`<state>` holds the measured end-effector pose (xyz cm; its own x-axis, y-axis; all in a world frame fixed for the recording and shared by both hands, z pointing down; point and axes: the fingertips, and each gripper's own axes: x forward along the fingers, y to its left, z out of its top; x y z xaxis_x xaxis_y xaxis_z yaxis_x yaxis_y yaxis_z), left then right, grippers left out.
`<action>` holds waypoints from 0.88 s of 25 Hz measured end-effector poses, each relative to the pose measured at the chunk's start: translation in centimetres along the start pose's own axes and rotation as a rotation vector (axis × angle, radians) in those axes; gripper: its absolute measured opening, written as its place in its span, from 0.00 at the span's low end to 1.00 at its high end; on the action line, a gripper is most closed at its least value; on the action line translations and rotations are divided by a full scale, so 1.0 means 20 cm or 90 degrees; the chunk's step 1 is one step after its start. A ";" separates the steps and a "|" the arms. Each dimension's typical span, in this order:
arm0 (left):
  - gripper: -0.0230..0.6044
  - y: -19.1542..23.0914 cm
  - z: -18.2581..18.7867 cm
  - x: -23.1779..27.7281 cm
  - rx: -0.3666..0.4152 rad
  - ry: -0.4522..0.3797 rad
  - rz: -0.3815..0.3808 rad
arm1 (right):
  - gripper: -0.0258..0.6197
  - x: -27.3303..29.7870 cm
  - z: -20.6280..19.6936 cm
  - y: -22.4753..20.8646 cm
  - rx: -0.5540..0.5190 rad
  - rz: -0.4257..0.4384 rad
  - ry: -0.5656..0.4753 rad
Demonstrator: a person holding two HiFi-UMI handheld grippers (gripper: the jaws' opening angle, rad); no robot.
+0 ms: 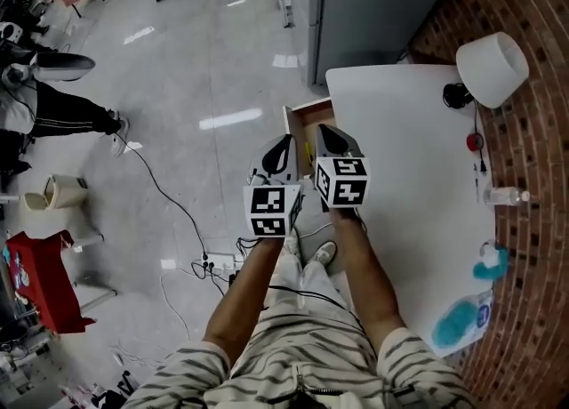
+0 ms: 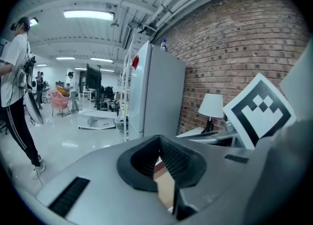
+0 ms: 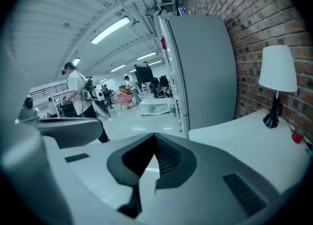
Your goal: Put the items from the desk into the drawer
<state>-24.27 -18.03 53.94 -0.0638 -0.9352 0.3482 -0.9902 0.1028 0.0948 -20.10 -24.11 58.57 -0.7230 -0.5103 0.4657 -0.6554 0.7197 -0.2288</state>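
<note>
In the head view both grippers are held up side by side over the white desk's [image 1: 400, 149] left edge, in front of the open wooden drawer [image 1: 307, 116]. My left gripper [image 1: 283, 144] [image 2: 159, 139] has its jaws together with nothing between them. My right gripper [image 1: 327, 133] [image 3: 155, 137] is shut and empty too. Along the desk's right side lie a small red object [image 1: 474, 141] [image 3: 297, 136], a clear plastic bottle [image 1: 505, 195], a teal item [image 1: 491, 261] and a blue packet [image 1: 462, 323].
A white lamp [image 1: 492, 68] [image 3: 277, 72] stands at the desk's far corner against the brick wall. A tall grey cabinet [image 1: 373, 7] [image 3: 205, 67] stands beyond the desk. Cables and a power strip [image 1: 218, 265] lie on the floor. A person [image 3: 80, 97] stands off to the left.
</note>
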 end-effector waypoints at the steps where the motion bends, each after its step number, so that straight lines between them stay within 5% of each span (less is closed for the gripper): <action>1: 0.05 -0.02 0.03 -0.02 0.004 -0.006 -0.003 | 0.06 -0.04 0.05 0.01 -0.006 -0.002 -0.012; 22: 0.05 -0.24 0.74 -0.52 0.049 -0.149 -0.060 | 0.06 -0.80 0.76 0.39 -0.077 0.027 -0.220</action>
<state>-20.60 -13.80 36.11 0.0104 -0.9932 0.1159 -0.9991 -0.0056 0.0417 -17.01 -17.50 36.39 -0.7934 -0.5930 0.1377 -0.6080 0.7834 -0.1294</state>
